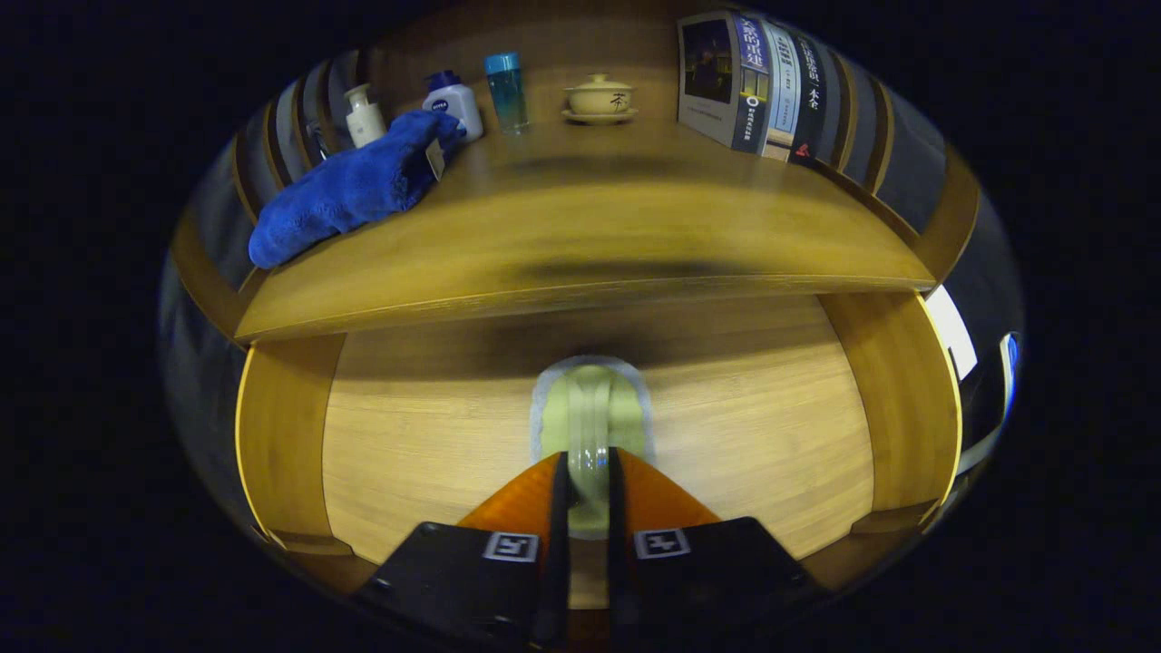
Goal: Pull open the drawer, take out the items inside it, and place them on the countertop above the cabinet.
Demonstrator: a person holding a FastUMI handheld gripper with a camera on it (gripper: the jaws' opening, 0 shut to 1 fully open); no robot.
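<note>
Handle (590, 426) is your grip point: a clear, arched pull standing upright on a pale green backing plate, right between your fingers and just ahead of their tips. It looks like rigid, glossy plastic or glass, so expect it to be stiff but slippery; take it across the middle of the arch, where the fingers (556, 490) already flank it, and pull straight back rather than sideways. The gripper (586, 472) stands nearly closed, its fingers close on either side of the handle; whether both actually press on it you cannot tell from here.

The drawer front (744, 435) is a broad panel of light wood grain, flush with the cabinet and not yet pulled out, so its weight and contents are unknown; judge it a smooth, moderate pull.

Beyond and above the fingers lies the countertop (580, 245), where the items must go. To the left on it rests a rolled blue towel (354, 186), with a pump bottle (364, 116), a white bottle (453, 100) and a blue tumbler (505, 89) behind; a lidded cup (599, 96) sits ahead, books (757, 83) to the right.
</note>
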